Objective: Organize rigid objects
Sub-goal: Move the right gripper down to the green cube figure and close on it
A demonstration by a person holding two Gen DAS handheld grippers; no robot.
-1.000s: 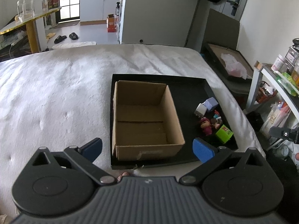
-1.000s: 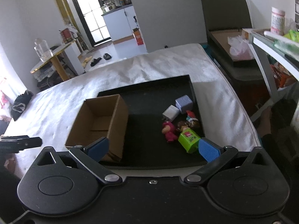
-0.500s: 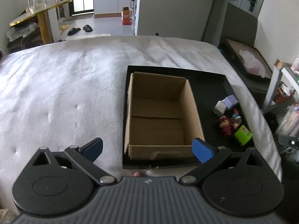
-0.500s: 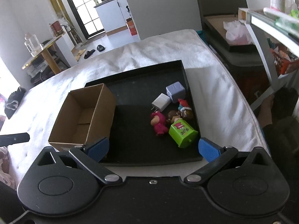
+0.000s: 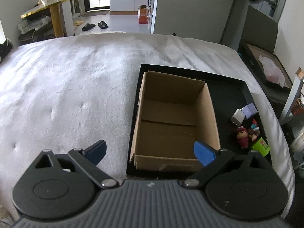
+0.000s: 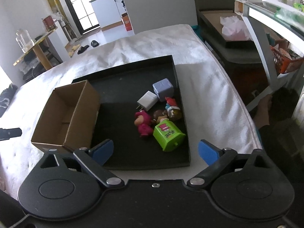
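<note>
Box [image 6: 65,114] left in tray [image 6: 133,157], toys [image 6: 161,117] clustered at right.

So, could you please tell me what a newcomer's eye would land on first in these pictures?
Probably the open brown cardboard box, empty, standing at the left side of the shallow black tray on the white bed cover. Next, the bright cluster of small toys at the tray's right: a lime-green plastic box, a pink doll figure, a white plug charger and a lavender cube.

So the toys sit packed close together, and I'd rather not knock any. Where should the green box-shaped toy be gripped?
Take the green box-shaped toy across its two flat long sides, coming from above on the near end. It lies tilted on the black tray, nearest the open right tool, with the pink figure against its far left.
</note>
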